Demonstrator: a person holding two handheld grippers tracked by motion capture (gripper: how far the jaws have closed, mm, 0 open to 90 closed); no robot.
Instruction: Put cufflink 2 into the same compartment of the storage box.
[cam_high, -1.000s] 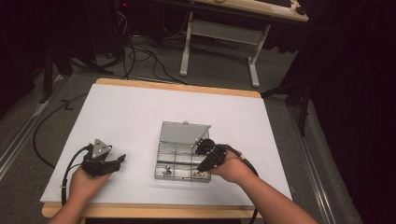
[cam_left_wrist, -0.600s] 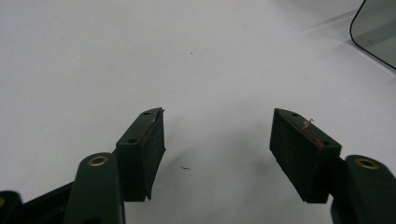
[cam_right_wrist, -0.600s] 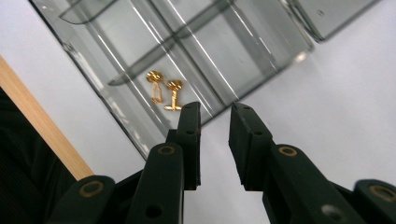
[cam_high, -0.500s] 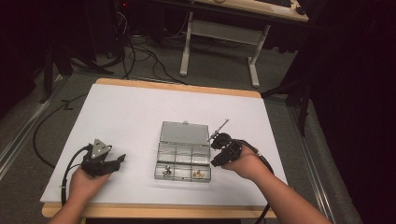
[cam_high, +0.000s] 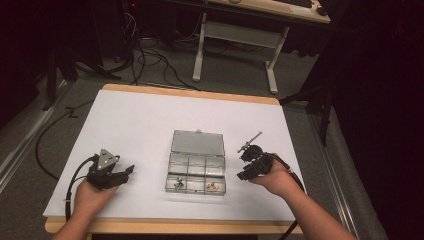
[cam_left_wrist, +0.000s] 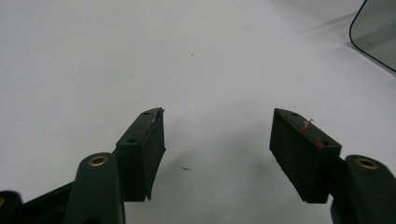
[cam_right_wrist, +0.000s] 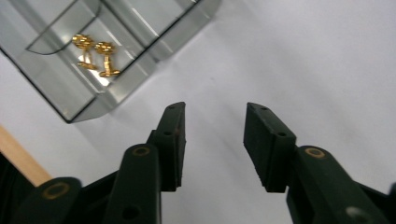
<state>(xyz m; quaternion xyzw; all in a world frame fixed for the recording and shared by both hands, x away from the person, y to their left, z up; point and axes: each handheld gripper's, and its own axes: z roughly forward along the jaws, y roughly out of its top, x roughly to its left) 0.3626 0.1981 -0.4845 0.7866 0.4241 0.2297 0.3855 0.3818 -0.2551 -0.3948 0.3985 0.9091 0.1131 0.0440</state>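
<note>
- A clear box is seen near the middle of the white table, its lid laid open flat on the far side.
- The box is divided into small compartments; gold cufflinks lie in the near right one, and a small silvery item lies in the near left one.
- The right gripper is held just right of the box, apart from it, above bare table.
- Its jaws have just been opening; a moderate gap is seen between them in the right gripper view, and nothing is held there.
- In that view the box corner with the cufflinks appears at upper left, beyond the jaw tips and untouched.
- The left gripper is held well to the left of the box, near the table's front edge.
- Its jaws are spread wide, with only bare table between them.
- A rounded corner of the lid is caught at the upper right of the left gripper view, well away from the pads.
</note>
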